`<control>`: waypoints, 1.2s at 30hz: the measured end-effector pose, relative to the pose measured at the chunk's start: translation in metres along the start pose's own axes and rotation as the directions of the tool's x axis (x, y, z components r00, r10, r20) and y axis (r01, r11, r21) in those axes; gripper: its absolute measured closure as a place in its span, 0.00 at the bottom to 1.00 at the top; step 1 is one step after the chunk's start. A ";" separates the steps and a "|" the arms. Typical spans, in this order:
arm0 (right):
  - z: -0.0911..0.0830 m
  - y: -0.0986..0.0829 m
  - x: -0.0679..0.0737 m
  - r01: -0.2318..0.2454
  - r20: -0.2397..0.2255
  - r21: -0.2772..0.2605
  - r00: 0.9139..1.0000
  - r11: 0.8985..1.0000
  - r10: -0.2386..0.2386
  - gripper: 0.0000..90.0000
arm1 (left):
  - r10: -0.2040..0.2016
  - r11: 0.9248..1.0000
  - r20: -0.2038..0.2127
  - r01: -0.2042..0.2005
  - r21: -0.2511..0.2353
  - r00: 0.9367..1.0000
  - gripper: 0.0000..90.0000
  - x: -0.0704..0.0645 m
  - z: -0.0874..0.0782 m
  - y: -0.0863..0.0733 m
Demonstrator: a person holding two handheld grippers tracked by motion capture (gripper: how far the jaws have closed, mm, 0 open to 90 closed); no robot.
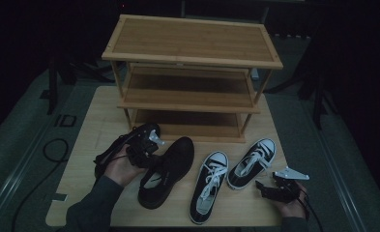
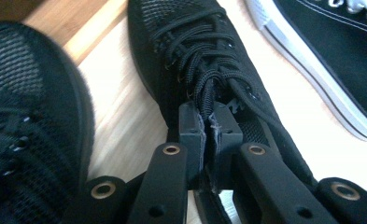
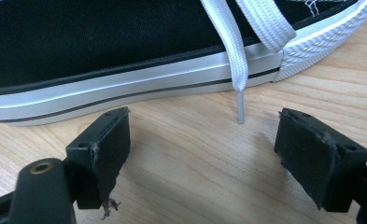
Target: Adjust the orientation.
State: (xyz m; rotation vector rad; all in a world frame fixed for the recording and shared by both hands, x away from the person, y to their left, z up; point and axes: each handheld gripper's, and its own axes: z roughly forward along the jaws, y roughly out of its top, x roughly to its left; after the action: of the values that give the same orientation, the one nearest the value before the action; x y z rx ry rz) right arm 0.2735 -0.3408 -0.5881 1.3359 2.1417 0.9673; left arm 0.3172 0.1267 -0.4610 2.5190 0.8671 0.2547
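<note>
Two black mesh shoes lie at the table's left. My left gripper (image 1: 151, 153) (image 2: 209, 135) is shut on the tongue and laces of the nearer black shoe (image 1: 167, 169) (image 2: 195, 56). The other black shoe (image 1: 138, 131) (image 2: 27, 116) lies just left of it, partly under the hand. To their right lie two black-and-white canvas sneakers, the left sneaker (image 1: 209, 186) (image 2: 330, 56) and the right sneaker (image 1: 253, 162) (image 3: 125, 46). My right gripper (image 1: 264, 187) (image 3: 209, 154) is open and low over the wood beside the right sneaker's sole, a white lace tip (image 3: 239, 107) hanging between its jaws.
A three-shelf wooden shoe rack (image 1: 192, 63) stands at the back of the light wooden table (image 1: 93, 140), with bare shelves. Dark carpeted floor surrounds the table, and a cable (image 1: 52, 150) loops on it at the left.
</note>
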 end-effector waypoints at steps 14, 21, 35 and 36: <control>0.000 0.000 0.000 0.000 0.000 0.000 1.000 1.000 0.000 0.20 | -0.042 0.999 -0.068 0.043 0.014 0.997 0.96 0.024 -0.019 -0.018; 0.000 0.000 0.000 -0.001 0.000 0.000 1.000 1.000 0.001 0.20 | -0.060 0.998 -0.049 0.060 -0.002 0.997 0.96 0.032 -0.019 -0.025; 0.000 0.000 0.000 -0.001 0.000 0.001 1.000 1.000 0.001 0.20 | -0.073 0.997 -0.053 0.073 0.001 0.996 0.95 0.043 -0.026 -0.040; 0.000 0.000 0.000 -0.001 0.000 0.001 1.000 1.000 0.001 0.20 | -0.075 0.997 -0.055 0.075 0.000 0.996 0.95 0.043 -0.026 -0.042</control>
State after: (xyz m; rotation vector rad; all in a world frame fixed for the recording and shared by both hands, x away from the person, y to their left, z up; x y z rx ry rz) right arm 0.2735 -0.3407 -0.5881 1.3380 2.1417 0.9673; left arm 0.3201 0.1917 -0.4567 2.4858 0.9825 0.2999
